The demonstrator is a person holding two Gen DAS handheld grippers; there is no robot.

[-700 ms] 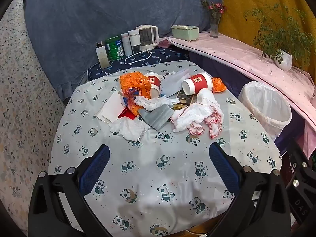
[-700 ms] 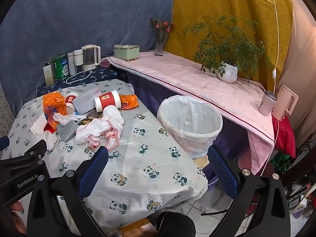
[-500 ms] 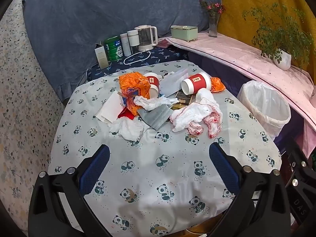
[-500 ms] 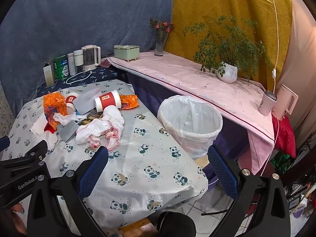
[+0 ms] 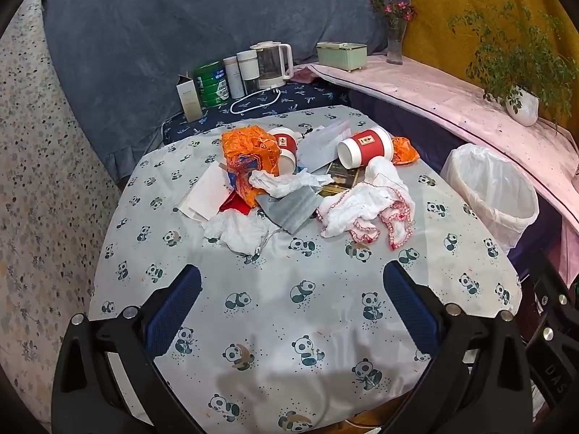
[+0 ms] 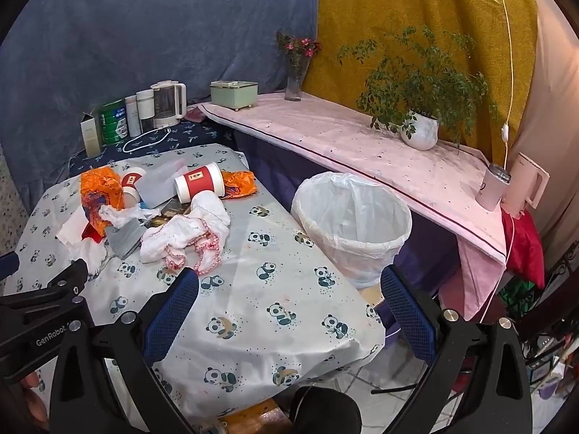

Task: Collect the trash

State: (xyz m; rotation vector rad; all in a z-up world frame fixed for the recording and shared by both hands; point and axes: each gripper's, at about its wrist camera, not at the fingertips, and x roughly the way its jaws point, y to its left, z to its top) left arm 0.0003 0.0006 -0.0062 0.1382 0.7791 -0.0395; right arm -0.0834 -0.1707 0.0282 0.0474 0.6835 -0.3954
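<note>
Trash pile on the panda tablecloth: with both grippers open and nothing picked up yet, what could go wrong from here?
1. The red paper cup lies on its side and could roll when nudged.
2. The crumpled tissue overlaps the grey folded sheet, so one grab may drag both.
3. The lined waste bin stands off the table's edge; a short release would land on the floor.

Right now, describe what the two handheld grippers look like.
Both the left gripper and the right gripper are black angular frames with silver bolts and flat, textured blue finger pads. In the right wrist view, the left gripper's black body carries white "GenRobot" lettering. No cables or sleeves are visible.
</note>
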